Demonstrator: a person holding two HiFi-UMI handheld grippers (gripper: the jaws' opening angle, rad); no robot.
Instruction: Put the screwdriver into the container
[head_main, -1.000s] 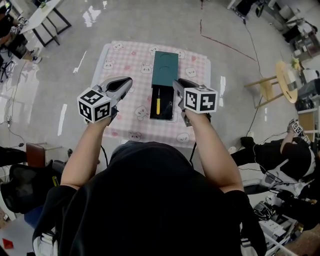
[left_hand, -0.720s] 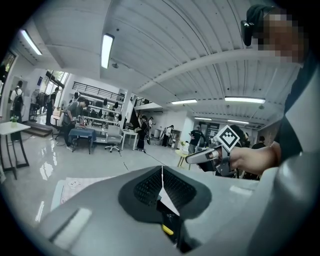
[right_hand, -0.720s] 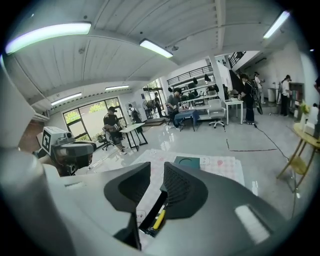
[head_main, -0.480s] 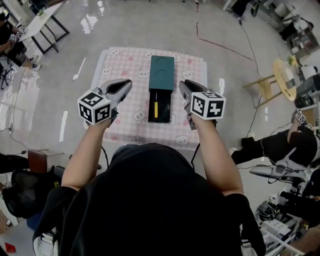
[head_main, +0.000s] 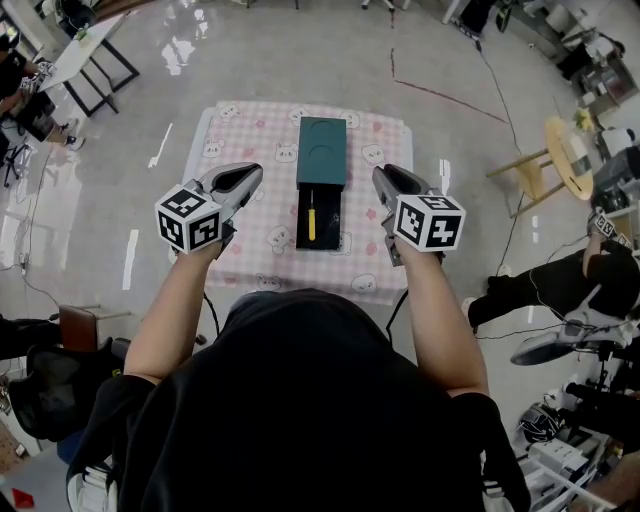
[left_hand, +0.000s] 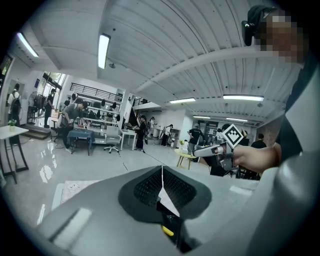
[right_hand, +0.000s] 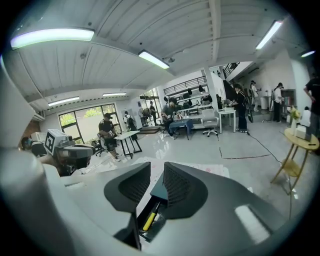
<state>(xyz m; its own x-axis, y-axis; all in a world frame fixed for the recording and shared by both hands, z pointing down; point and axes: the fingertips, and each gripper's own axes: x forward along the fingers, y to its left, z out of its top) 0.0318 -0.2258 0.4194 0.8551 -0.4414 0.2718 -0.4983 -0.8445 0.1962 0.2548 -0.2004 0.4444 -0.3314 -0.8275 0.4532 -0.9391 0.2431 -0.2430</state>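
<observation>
A dark green container (head_main: 322, 152) lies on the table with the pink checked cloth (head_main: 240, 110). Its black tray (head_main: 325, 232) is slid out toward me. In that tray lies a yellow-handled screwdriver (head_main: 311, 215), also visible between the jaws in the right gripper view (right_hand: 149, 219). My left gripper (head_main: 243, 176) hovers left of the tray, jaws pressed together and empty (left_hand: 161, 172). My right gripper (head_main: 385, 178) hovers right of the tray with a narrow gap between its jaws (right_hand: 156, 172) and nothing held. Neither gripper touches the container.
A round wooden stool (head_main: 565, 160) stands to the right of the table. A person (head_main: 560, 290) sits on the floor at the right. Black-legged tables (head_main: 90, 45) stand at the far left. A cable (head_main: 440, 90) runs across the floor behind the table.
My right gripper has drawn away from the tray to the right. The left gripper has barely moved. The screwdriver stays in the tray.
</observation>
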